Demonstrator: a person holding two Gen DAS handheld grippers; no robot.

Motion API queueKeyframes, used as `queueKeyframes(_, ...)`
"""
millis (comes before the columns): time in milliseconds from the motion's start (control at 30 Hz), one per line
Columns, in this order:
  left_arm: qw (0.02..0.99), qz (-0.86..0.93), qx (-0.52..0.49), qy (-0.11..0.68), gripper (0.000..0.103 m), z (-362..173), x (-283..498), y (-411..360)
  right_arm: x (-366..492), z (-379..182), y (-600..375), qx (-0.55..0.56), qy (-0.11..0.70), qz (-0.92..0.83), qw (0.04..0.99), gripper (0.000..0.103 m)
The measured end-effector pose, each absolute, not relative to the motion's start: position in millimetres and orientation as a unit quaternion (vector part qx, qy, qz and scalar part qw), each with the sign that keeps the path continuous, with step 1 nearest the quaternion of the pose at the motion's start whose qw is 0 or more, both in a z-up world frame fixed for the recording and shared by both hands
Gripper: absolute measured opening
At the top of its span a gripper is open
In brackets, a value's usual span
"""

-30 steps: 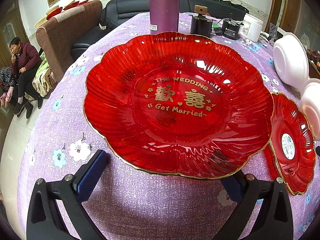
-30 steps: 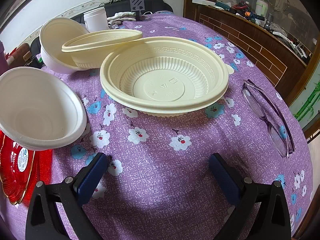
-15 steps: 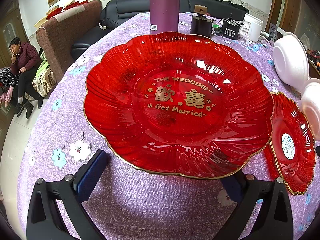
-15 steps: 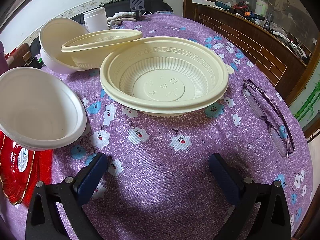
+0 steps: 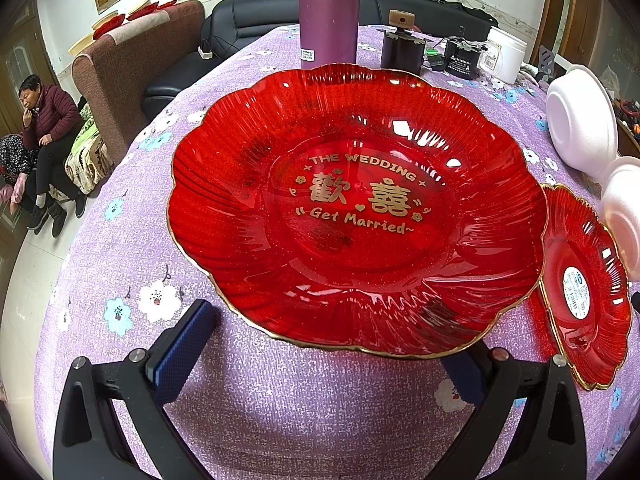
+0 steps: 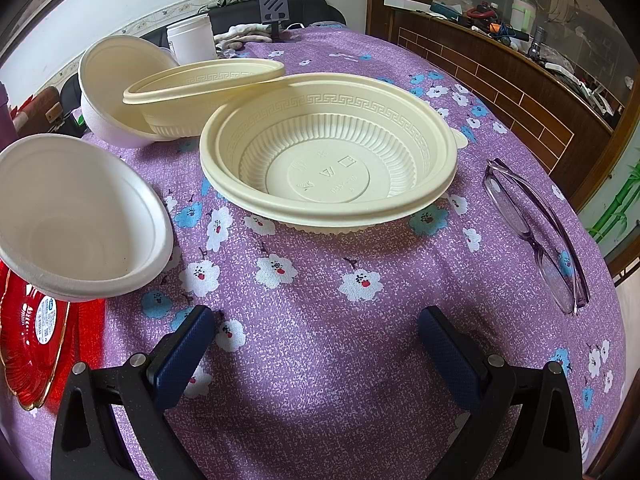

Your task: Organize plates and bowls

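Both grippers hang empty, jaws spread wide. The left gripper [image 5: 320,344] faces the big red plate [image 5: 356,208], glossy, ribbed, scalloped with a gilt rim; its right finger sits under the overhanging edge, so closing carelessly could tip or chip it. The right gripper [image 6: 316,340] faces the ridged cream bowl [image 6: 328,148]; light foam bowls [image 6: 76,216] nearby could be knocked.

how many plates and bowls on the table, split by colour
red plates: 2, large red plate, small red plate
white foam bowls: 2, near white bowl, far white bowl
cream plastic bowls: 2, near cream bowl, far cream bowl
total: 6
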State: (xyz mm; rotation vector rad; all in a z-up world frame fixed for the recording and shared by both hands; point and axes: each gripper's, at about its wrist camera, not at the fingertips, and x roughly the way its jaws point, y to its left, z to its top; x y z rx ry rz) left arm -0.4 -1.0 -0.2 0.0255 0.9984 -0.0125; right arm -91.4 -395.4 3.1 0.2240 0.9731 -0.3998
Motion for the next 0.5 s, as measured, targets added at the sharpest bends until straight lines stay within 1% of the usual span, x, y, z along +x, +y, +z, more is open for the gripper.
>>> queueKeyframes(500, 0.878, 0.004, 0.008, 0.479, 0.103, -0.8, -1.5, -3.1, -90.9, 3.1, -395.1, 0.107, 0.463, -0.191, 0.859, 0.102)
